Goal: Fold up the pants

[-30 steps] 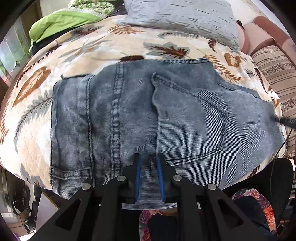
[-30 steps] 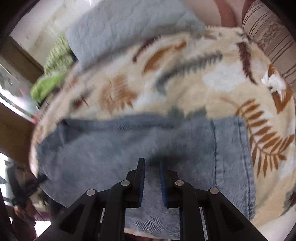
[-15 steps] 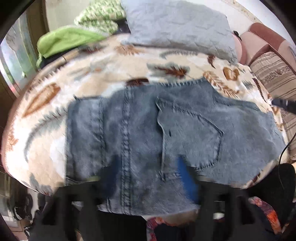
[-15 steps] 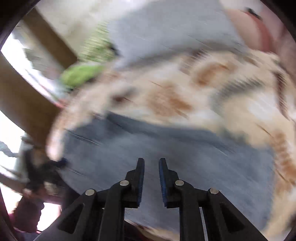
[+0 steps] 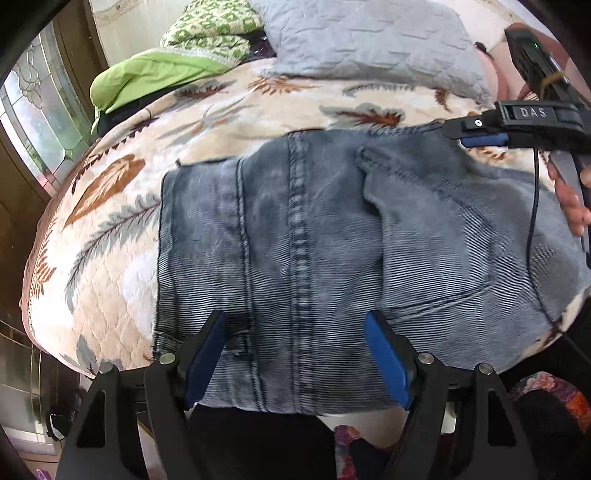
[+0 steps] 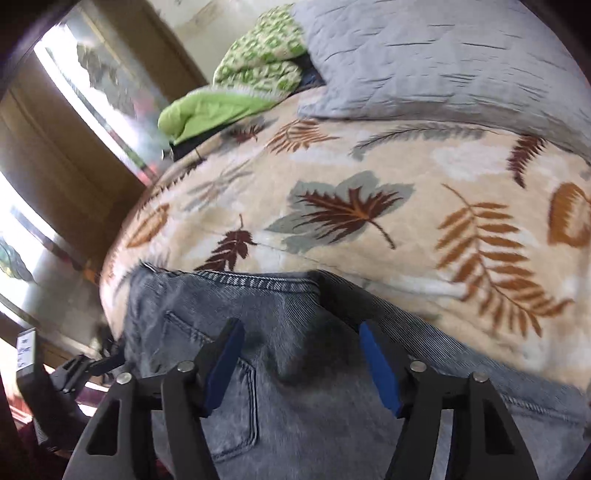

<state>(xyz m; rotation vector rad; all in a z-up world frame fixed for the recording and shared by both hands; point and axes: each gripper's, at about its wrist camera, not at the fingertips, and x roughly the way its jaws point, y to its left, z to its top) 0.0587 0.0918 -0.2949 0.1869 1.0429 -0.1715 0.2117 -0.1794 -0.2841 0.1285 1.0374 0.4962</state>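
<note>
Lying folded on the quilt [image 5: 122, 236], the jeans [image 5: 303, 236] fill the left view's centre, with both grippers spread and empty: left [image 5: 295, 354] at 6 o'clock, right [image 6: 301, 360] over the waistband. Judging by this, one fold is laid. Next calls for regripping an edge and doubling it over.

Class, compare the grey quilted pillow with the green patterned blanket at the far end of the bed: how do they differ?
The grey quilted pillow is plain grey; the green patterned blanket has a green-and-white print. The pillow lies flat and broad; the blanket is bunched in a smaller heap. Both rest at the far end of the leaf-print bedspread, beyond the jeans.
</note>
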